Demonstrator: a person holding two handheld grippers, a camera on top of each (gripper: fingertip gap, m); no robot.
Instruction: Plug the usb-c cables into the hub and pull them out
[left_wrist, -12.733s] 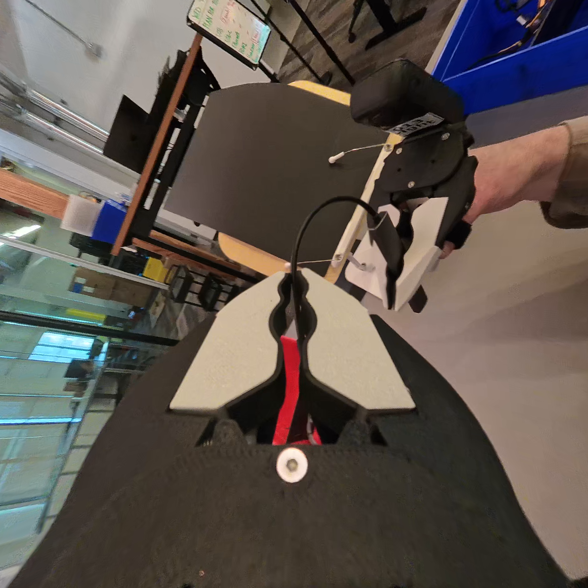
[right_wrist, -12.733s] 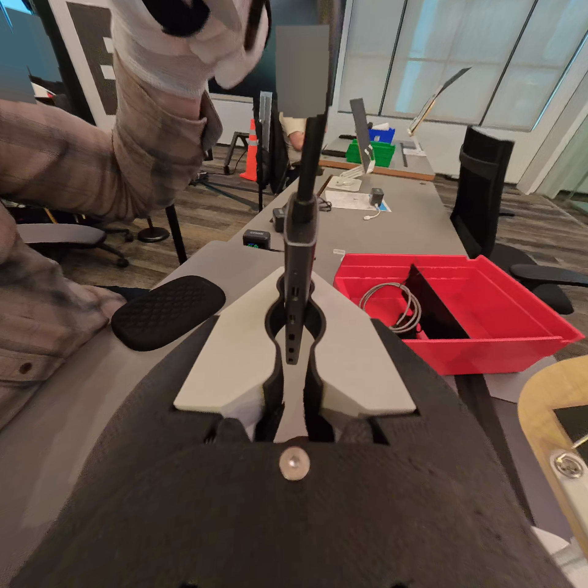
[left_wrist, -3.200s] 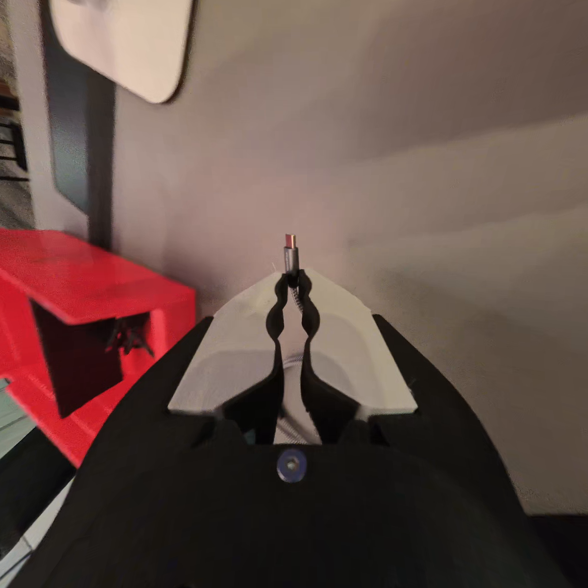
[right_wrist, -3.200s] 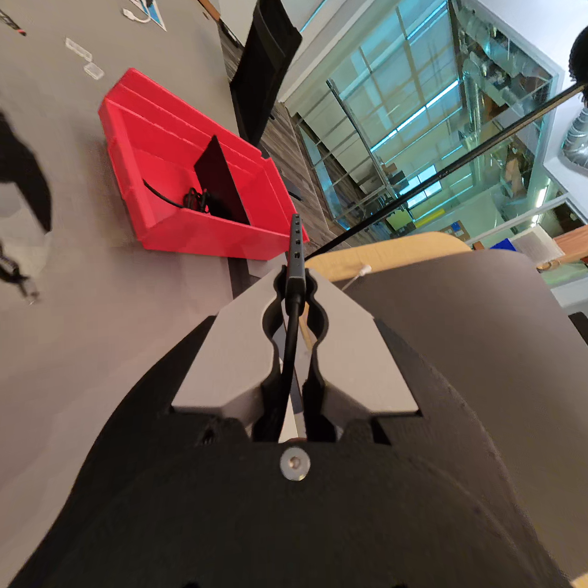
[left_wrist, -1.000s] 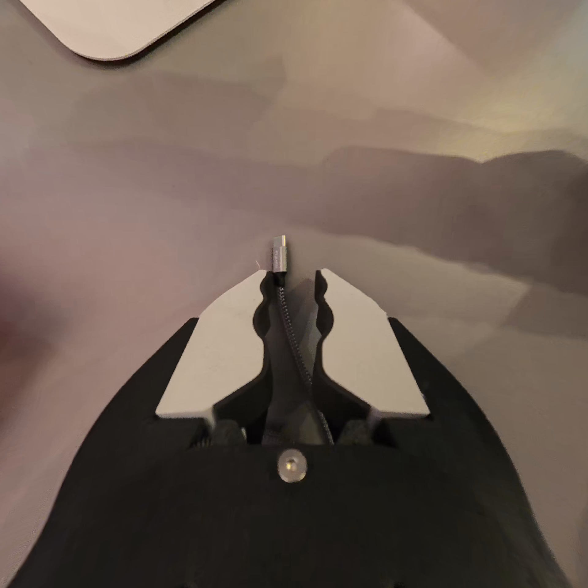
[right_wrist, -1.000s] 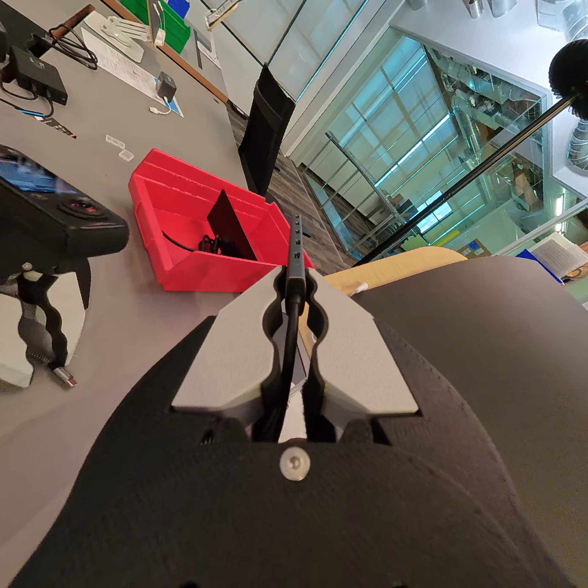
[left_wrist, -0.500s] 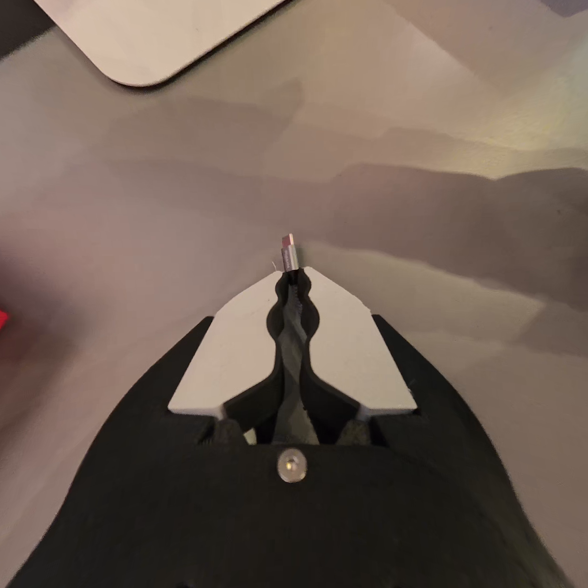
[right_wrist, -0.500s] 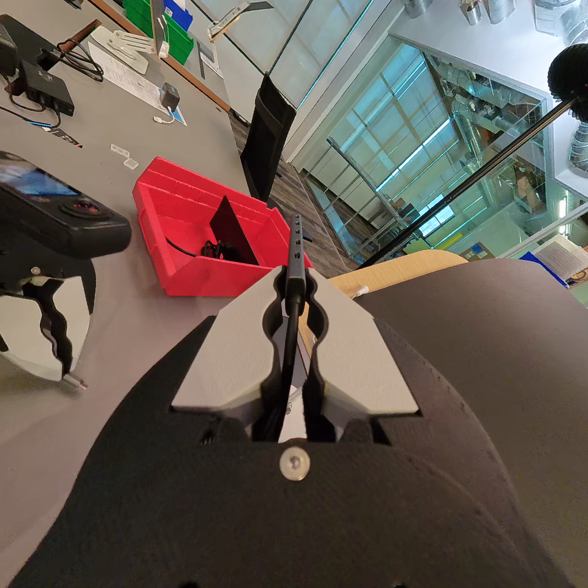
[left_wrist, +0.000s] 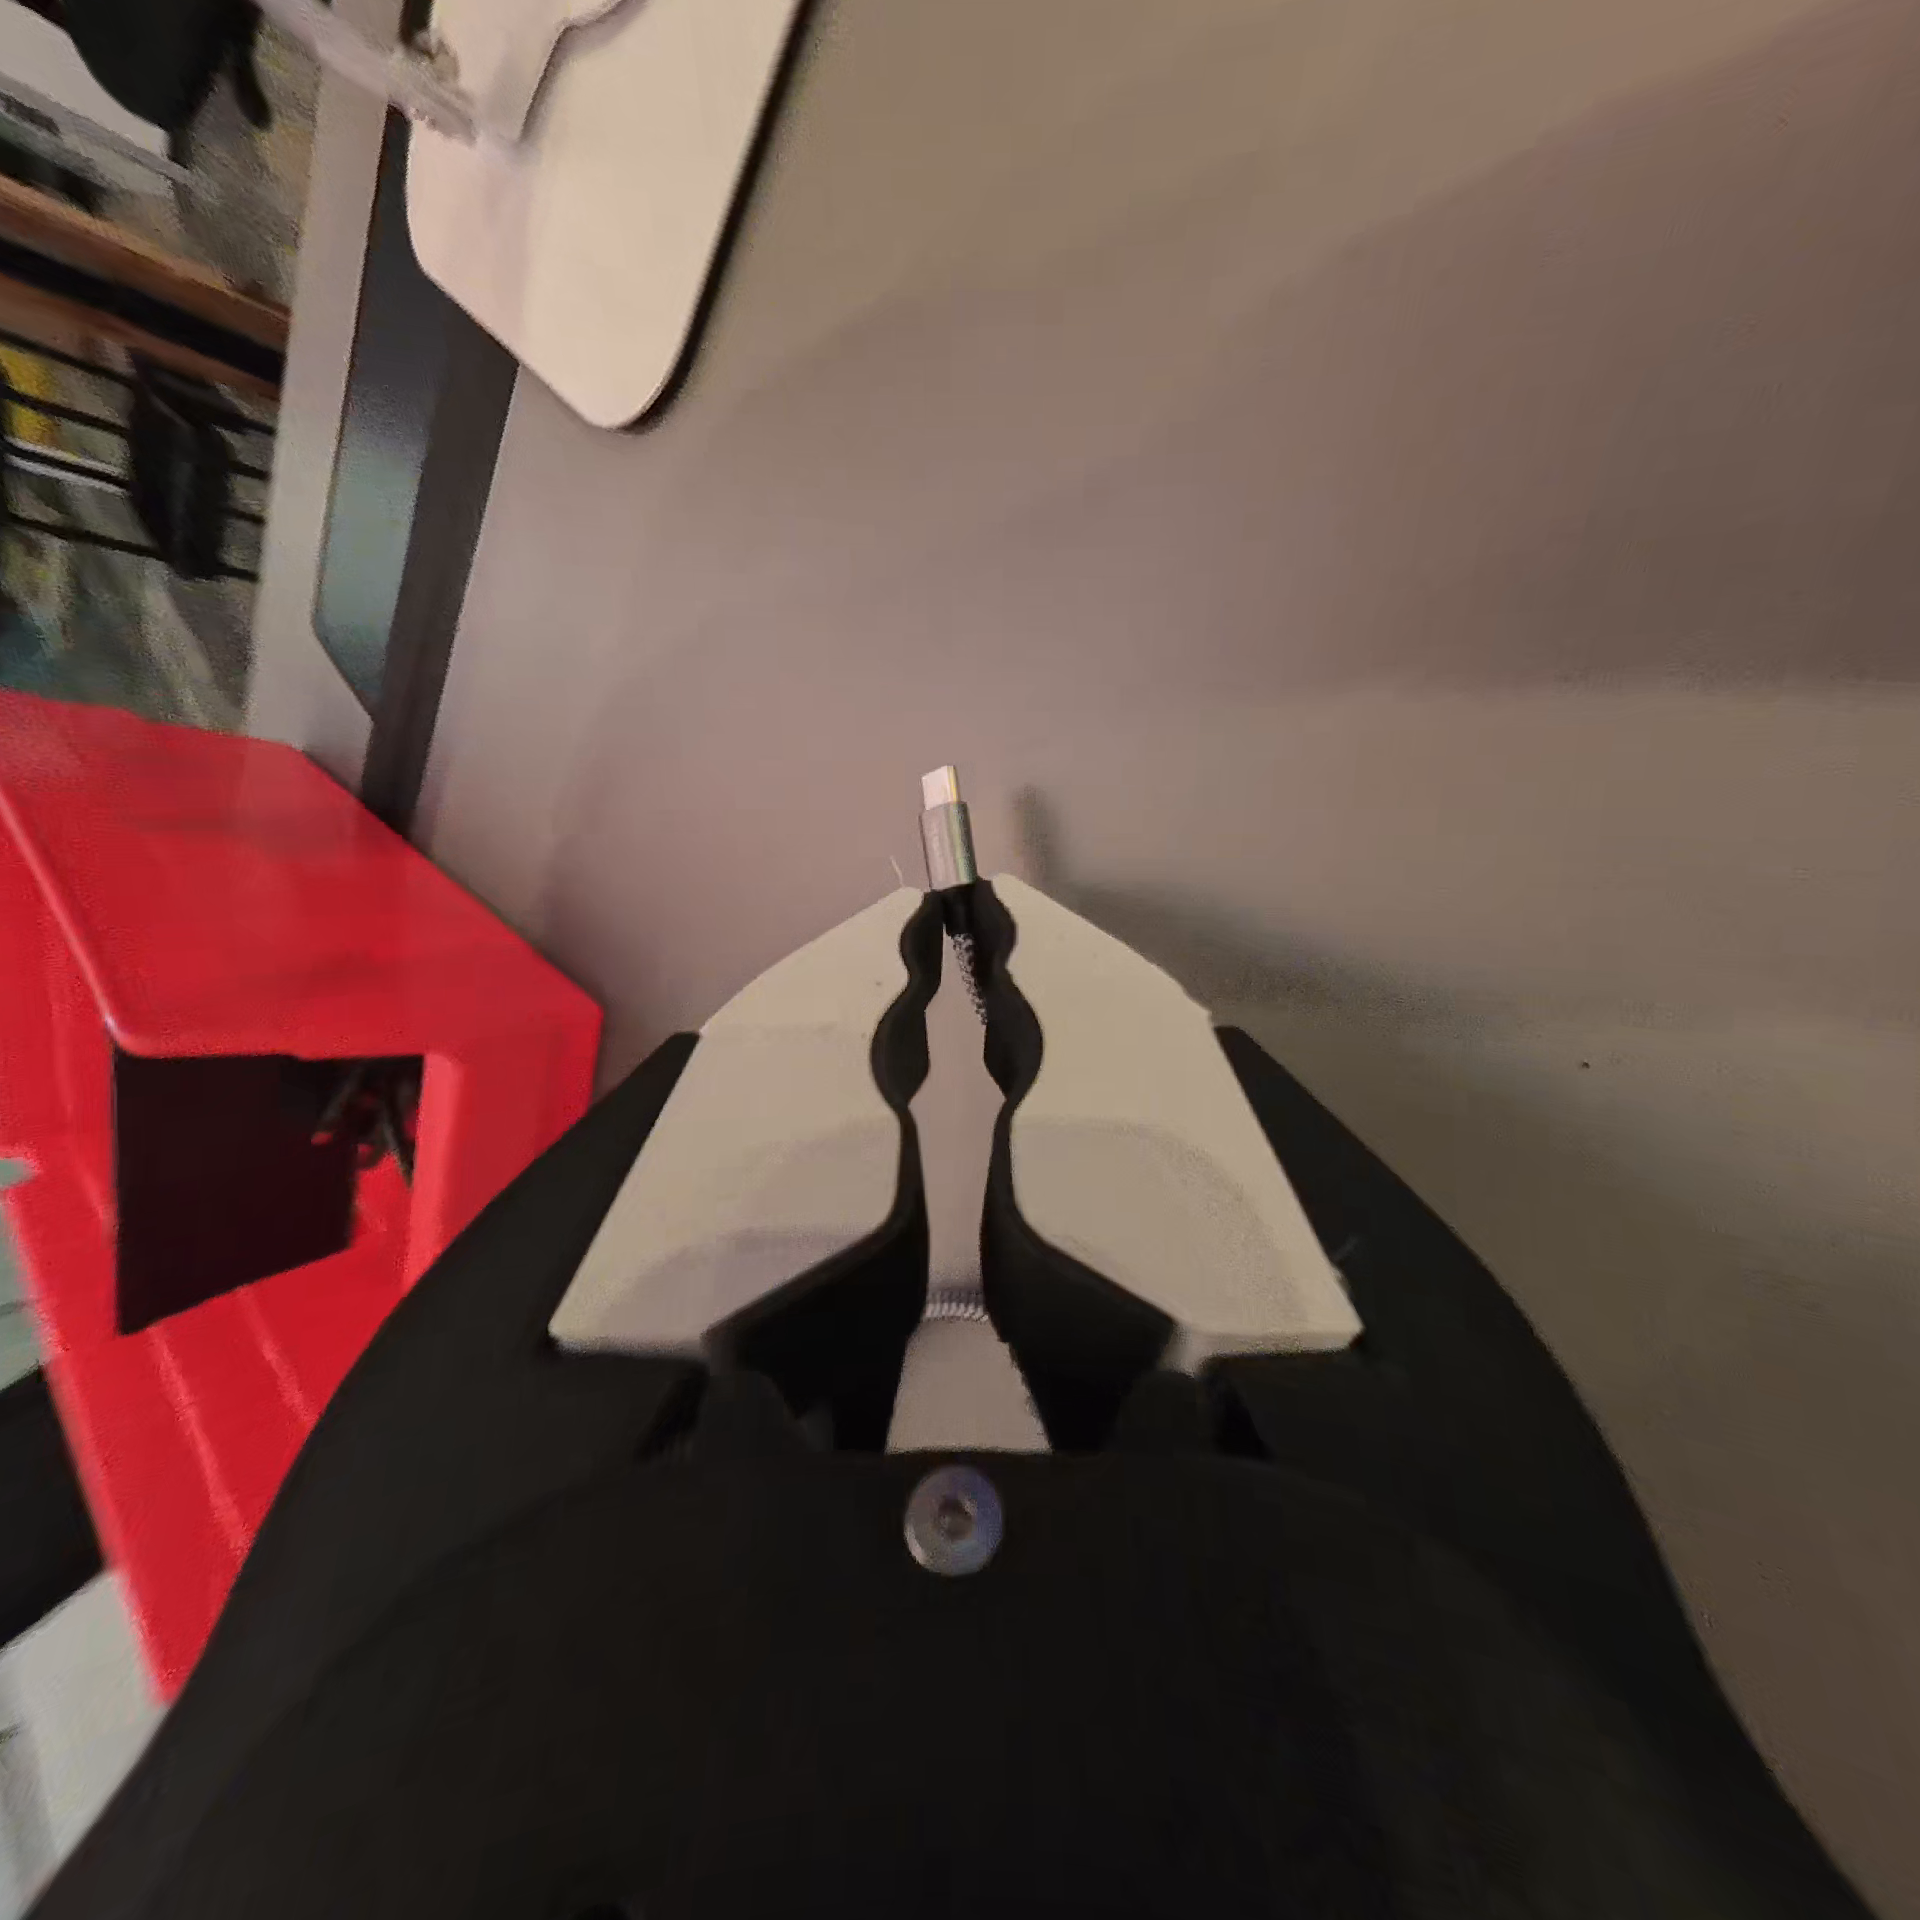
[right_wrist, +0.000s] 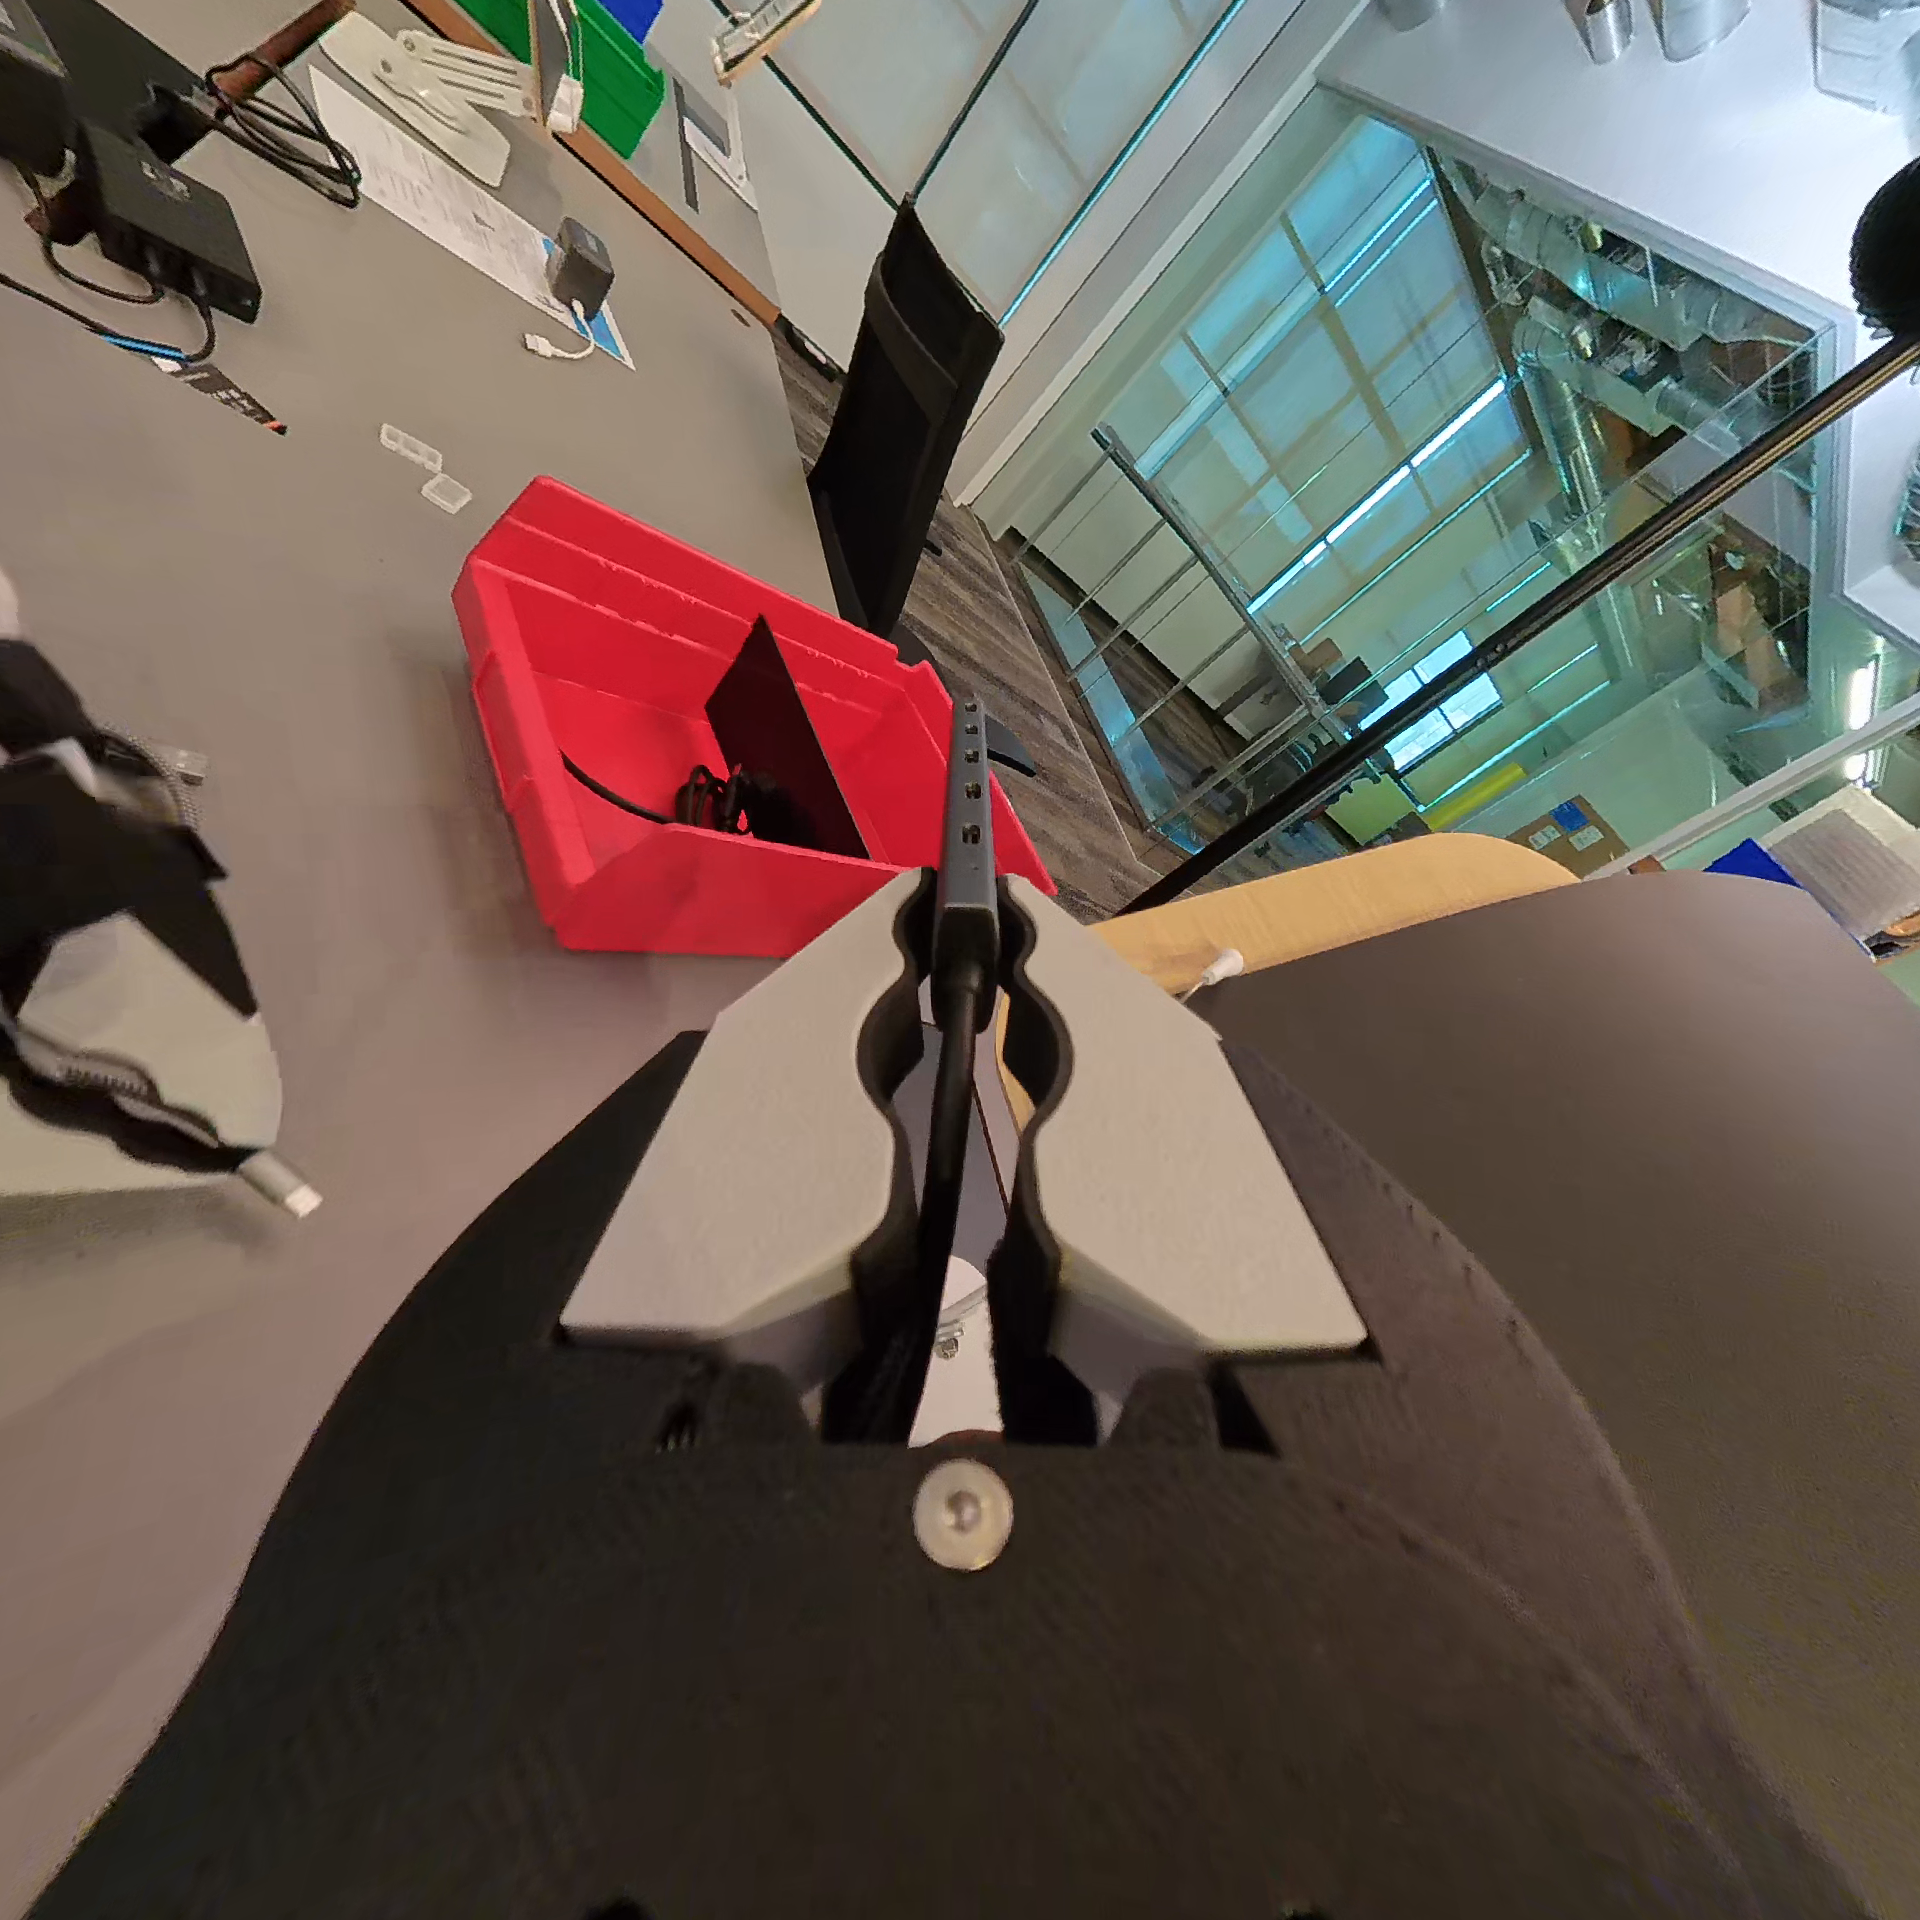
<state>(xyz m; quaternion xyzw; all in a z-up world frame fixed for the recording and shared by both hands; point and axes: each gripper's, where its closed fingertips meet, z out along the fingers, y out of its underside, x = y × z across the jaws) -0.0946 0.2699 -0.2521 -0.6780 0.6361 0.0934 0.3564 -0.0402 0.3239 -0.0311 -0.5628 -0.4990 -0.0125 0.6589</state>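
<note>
Two pieces in hand: a usb-c cable (left_wrist: 964, 940) in the left gripper (left_wrist: 954, 896) and the hub (right_wrist: 966, 821) in the right gripper (right_wrist: 961, 896); they are not yet mated.
Plug: the metal tip and silver shell (left_wrist: 945, 840) stick out just past the left fingertips, pointing away from the camera over the grey table (left_wrist: 1351, 520).
Cable feel: braided and thin, so likely light and limp; only the silver shell is stiff enough to push with.
Best hold on cable: right behind the shell, where the left jaws are pinched now, so the plug cannot wag; a grip further back would probably let it buckle.
Left gripper state: nearly closed, clamped on the braided cord just below the shell.
Hub: a slim dark bar standing on edge, its row of small ports facing the right wrist camera, its own black lead (right_wrist: 951, 1081) running back between the fingers.
Hub feel: rigid and light, with smooth sides that might slip under an insertion push.
Right gripper state: closed tight on the lead end of the hub, with most of the bar jutting forward.
Relative place: in the right wrist view the plug tip (right_wrist: 283, 1191) sits low and left, well apart from the hub.
Surroundings: a red bin (right_wrist: 665, 748) holding a coiled black cord rests on the table beyond the hub; a pale rounded plate (left_wrist: 582, 197) lies further off.
Risk: the small plug needs square alignment; a tilted entry may bend it.
</note>
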